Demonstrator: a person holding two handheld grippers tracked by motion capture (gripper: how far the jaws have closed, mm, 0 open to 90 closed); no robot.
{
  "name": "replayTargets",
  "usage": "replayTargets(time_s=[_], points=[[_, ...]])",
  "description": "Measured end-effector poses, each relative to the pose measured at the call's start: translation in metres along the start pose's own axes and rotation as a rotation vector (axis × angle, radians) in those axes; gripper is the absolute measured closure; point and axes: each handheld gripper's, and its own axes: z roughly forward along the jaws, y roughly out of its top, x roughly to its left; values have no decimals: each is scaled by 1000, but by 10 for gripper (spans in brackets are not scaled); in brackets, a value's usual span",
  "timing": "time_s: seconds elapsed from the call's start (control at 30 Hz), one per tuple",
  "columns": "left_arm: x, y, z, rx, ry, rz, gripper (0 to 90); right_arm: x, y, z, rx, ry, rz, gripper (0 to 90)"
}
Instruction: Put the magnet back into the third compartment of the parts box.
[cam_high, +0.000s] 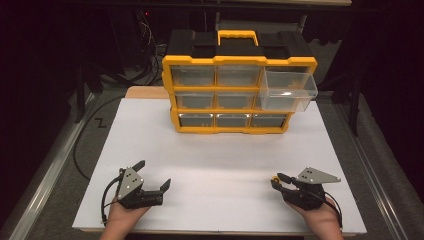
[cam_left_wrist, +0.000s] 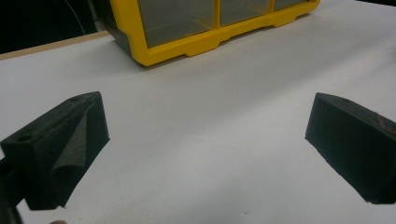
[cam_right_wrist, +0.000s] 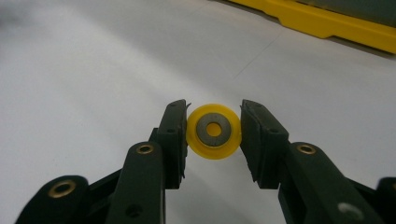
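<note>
a yellow and black drawer cabinet with a yellow handle on top is seen at the far middle of a white table, and nine clear drawers in three rows are shown on its front. the top right drawer is pulled well out toward the near side, while the other eight are pushed in. the table top is plain white with a pale wooden edge showing at the far left corner behind the cabinet, and it is surrounded by a dark room with grey flooring, metal rails at both sides and cables at the back left. the left gripper is held in a hand at the near left of the table, well apart from the cabinet; its jaws are spread wide with nothing between them, and in the left gripper view only bare white table lies between the two black pads. the right gripper is held at the near right, and its jaws are clamped on a small yellow wheel with a grey metal ring at its centre, which is pressed between the two pads just above the table.
</note>
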Motion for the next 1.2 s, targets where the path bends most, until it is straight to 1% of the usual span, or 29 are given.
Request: replayTargets(time_s=[0.13,0.27,0.43,0.6,0.77,0.9,1.07,1.13,1.2], points=[[0,0,0,0,-1,-1,6,1,-1,2,11,-2,-10,650],[0,0,0,3,-6,2,6,1,-1,5,20,4,-9,649],[0,0,1,4,-12,1,6,3,-2,11,59,12,-21,649],[0,0,1,4,-18,3,6,4,-2,13,74,12,-31,649],[1,0,0,2,-19,6,6,5,-2,15,98,9,-29,649],[1,0,0,2,-17,1,6,4,-1,16,137,5,-17,650],[0,0,2,3,-21,6,6,4,4,17,177,13,-7,649],[0,0,2,5,-23,8,6,6,6,19,201,14,-29,649],[0,0,2,3,-24,9,6,6,6,19,219,24,-36,650]])
